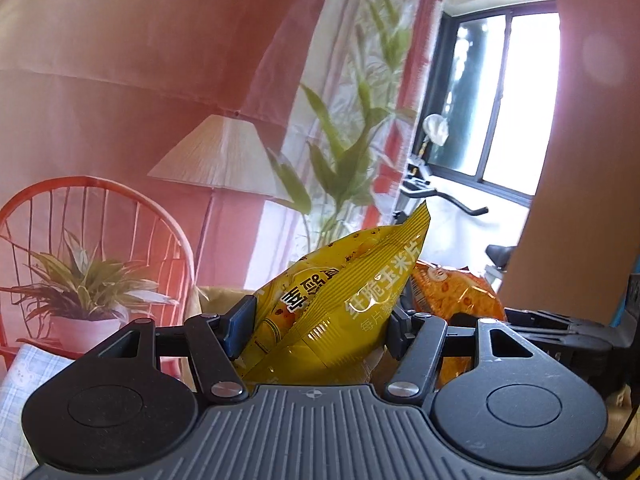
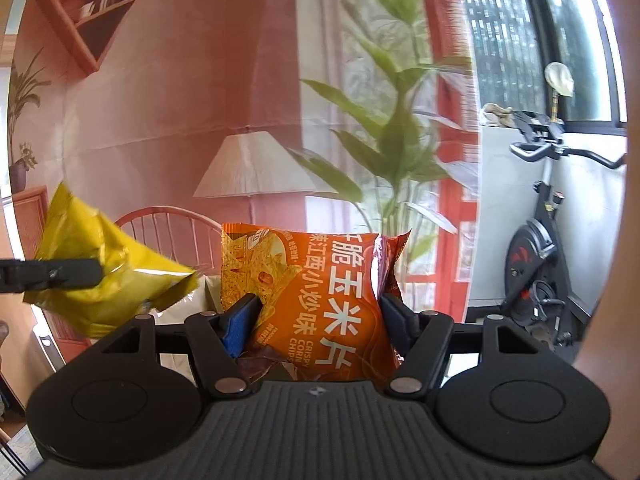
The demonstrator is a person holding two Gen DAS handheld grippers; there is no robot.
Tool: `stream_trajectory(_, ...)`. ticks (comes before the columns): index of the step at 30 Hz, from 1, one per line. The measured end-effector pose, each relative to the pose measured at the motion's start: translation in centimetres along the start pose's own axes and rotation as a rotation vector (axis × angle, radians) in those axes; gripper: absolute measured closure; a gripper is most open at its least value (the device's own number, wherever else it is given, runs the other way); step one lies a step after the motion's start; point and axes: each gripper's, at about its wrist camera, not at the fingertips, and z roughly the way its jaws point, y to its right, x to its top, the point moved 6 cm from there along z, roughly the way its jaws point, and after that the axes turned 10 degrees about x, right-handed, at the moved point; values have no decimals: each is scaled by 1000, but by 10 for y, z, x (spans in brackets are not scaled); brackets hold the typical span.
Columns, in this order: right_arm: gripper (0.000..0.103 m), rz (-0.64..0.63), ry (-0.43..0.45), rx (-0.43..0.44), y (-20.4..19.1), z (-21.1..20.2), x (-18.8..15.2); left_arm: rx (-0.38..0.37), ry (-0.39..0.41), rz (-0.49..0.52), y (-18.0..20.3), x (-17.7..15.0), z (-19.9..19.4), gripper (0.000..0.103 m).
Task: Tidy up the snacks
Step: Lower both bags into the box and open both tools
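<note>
The left gripper [image 1: 320, 328] clamps a crinkly yellow foil chip bag [image 1: 340, 304] aloft; the right gripper [image 2: 320, 324] clamps an orange foil corn-chip bag [image 2: 320, 300]. Both grips should stay gentle, avoiding crushing chips.

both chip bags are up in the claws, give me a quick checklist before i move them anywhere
1. Left claw clamped on the yellow chip bag: ok, both pads press its sides.
2. Right claw clamped on the orange chip bag: ok, the bag is pinched between the pads.
3. Bags clear of each other: ok, the right wrist view shows a gap between yellow and orange.
4. Bags intact: cannot tell, the yellow one is creased, but no tear shows.
5. Drop-off spot in sight: not ok, neither view shows a bin, shelf or table surface.
6. Path ahead clear: cannot tell, the leafy plant and exercise bike stand beyond.
</note>
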Motion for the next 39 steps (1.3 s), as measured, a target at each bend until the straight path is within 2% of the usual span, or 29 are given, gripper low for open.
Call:
stream_trajectory(5, 35, 32, -44, 20, 8, 47, 0, 26, -46, -23, -11, 5, 37, 36)
stream_trajectory(9, 35, 49, -108, 18, 14, 81, -14, 64, -96, -4, -16, -2, 68, 36)
stream_trajectory(19, 33, 87, -204, 34, 25, 116, -44, 81, -155, 78, -16, -19, 100, 33)
stream_trajectory(22, 30, 87, -224, 38, 24, 119, -47, 86, -152, 106, -15, -19, 101, 28)
stream_trajectory(24, 25, 89, -223, 37, 24, 119, -48, 102, -150, 111, -16, -18, 100, 19)
stream_trajectory(25, 21, 92, -221, 34, 23, 118, -48, 110, -148, 107, -17, -17, 99, 18)
stream_trajectory(32, 21, 83, -196, 28, 15, 100, -39, 108, -150, 30, -31, -6, 78, 18)
stream_trajectory(39, 21, 101, -138, 32, 4, 63, -24, 148, -118, 31, -38, 14, 37, 18)
